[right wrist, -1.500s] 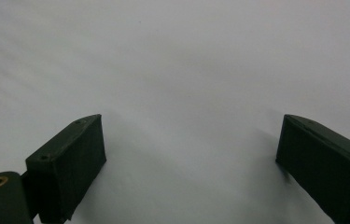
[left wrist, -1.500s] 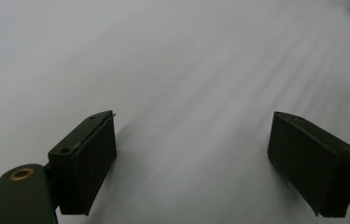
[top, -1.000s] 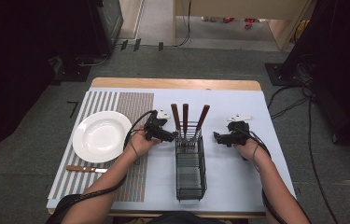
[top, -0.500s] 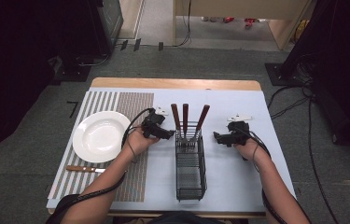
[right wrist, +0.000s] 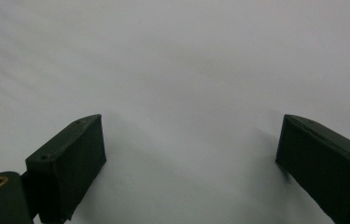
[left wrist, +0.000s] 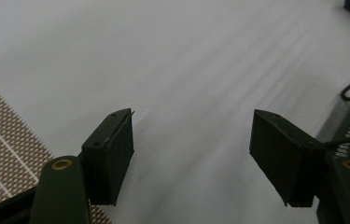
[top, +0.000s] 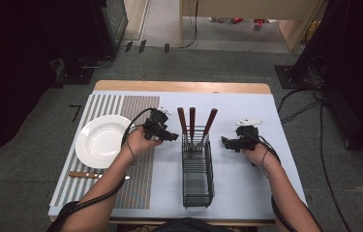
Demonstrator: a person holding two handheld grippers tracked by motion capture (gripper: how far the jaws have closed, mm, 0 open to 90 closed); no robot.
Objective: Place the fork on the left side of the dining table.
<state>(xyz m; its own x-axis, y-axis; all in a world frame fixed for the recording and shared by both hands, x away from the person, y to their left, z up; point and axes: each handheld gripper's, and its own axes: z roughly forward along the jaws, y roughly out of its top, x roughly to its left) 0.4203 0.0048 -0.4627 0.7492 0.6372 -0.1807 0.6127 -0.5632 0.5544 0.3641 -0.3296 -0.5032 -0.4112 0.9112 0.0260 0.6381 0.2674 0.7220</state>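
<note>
Looking down from the high view, the left gripper (top: pixel 173 137) hovers just left of the black wire cutlery basket (top: pixel 198 180), whose far end holds three wooden-handled utensils (top: pixel 191 121) standing upright. The right gripper (top: pixel 226 142) sits just right of that basket. A white plate (top: pixel 102 141) rests on the striped placemat (top: pixel 139 186), a wooden-handled knife (top: pixel 92 175) in front of it. No writing can be read.

Left gripper view: jaws apart with nothing between them, having just been closing, over pale tabletop (left wrist: pixel 186 60); basket mesh at right.

Right gripper view: jaws wide, empty.
</note>
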